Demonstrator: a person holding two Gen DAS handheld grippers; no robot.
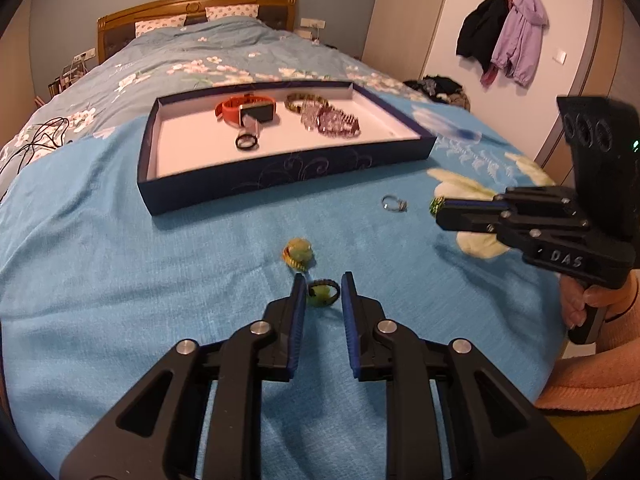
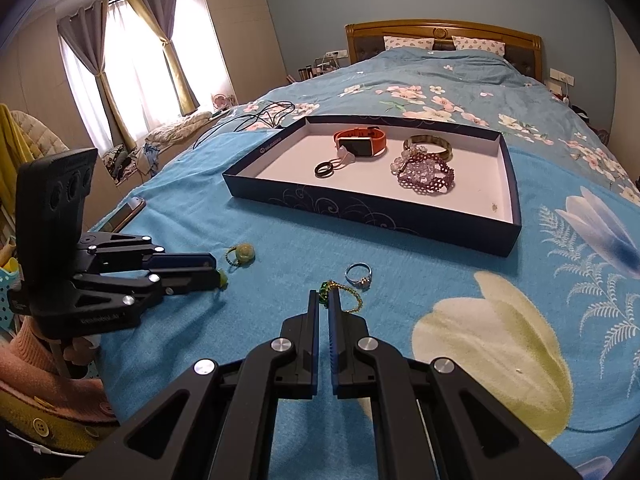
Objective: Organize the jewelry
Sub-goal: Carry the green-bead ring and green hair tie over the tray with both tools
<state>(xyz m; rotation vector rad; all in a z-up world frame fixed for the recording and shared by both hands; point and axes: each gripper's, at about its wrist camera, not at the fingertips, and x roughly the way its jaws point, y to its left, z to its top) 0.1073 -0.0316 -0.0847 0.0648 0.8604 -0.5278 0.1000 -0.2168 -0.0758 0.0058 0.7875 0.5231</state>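
Observation:
A dark blue tray (image 1: 280,182) (image 2: 376,216) lies on the bed and holds an orange watch (image 1: 244,110) (image 2: 360,140), a black ring (image 1: 246,143) (image 2: 323,169) and beaded bracelets (image 1: 332,120) (image 2: 424,172). My left gripper (image 1: 323,286) (image 2: 218,270) is open around a green-stone ring (image 1: 322,294). A second green-stone ring (image 1: 298,254) (image 2: 242,254) lies just beyond it. My right gripper (image 2: 325,300) (image 1: 438,208) is shut on a green-and-gold ring (image 2: 340,294). A silver ring (image 1: 394,203) (image 2: 359,274) lies on the blue blanket.
The blue flowered blanket (image 2: 480,320) covers the bed. A black cable (image 2: 256,116) (image 1: 40,136) lies left of the tray. A phone (image 2: 124,212) sits at the bed's left edge. Coats (image 1: 504,32) hang on the right wall.

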